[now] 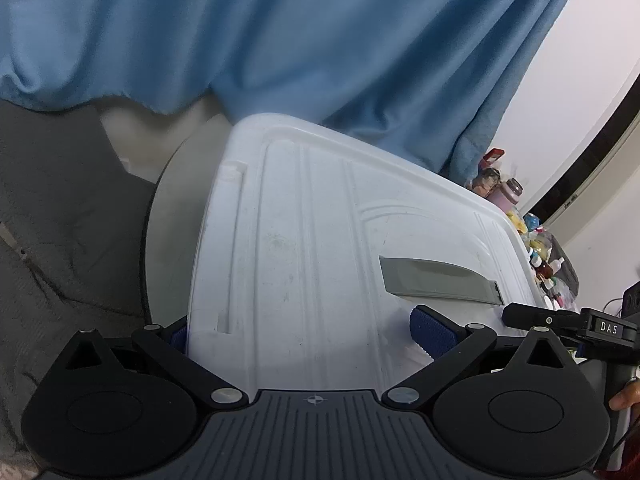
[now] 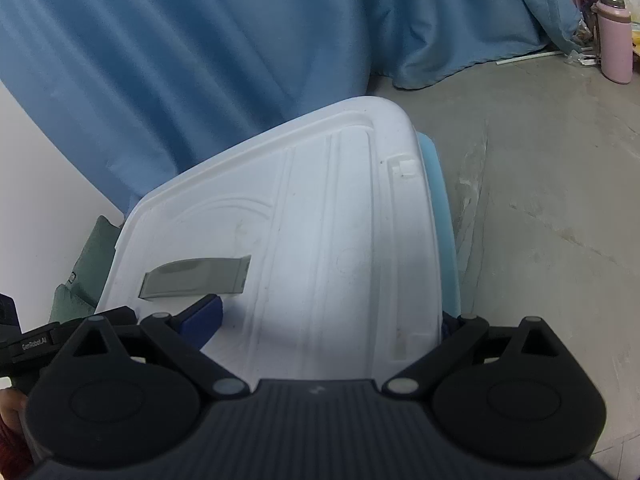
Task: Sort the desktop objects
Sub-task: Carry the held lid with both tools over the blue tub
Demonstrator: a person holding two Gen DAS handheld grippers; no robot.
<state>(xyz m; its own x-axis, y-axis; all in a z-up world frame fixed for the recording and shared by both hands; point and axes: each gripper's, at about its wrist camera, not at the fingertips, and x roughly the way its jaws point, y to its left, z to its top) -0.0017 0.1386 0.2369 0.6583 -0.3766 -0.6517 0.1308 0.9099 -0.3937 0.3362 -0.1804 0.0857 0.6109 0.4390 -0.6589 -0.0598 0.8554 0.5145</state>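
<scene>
The white lid (image 1: 320,248) of a storage box fills the space in front of both grippers, its ribbed top tilted and scuffed, with a grey handle plate (image 1: 438,280) set into it near the middle. Under its far edge, in the right wrist view, a pale blue box body (image 2: 444,240) shows beneath the lid.

The left gripper (image 1: 300,332) is spread wide, and the lid sits between its two blue pads (image 1: 430,330): one pad lies on the lid's top just below the grey handle plate, the other is half hidden at the lid's left edge. The right gripper (image 2: 324,320) is likewise spread wide across the lid's other half, one blue pad resting on top near the same grey plate, the other barely showing at the lid's outer edge. I cannot tell whether either is actually pressing on the lid.

Behind hangs a blue curtain (image 2: 200,60). The concrete floor (image 2: 540,180) stretches off to the right, where a pink bottle (image 2: 616,46) stands well apart from the box.
</scene>
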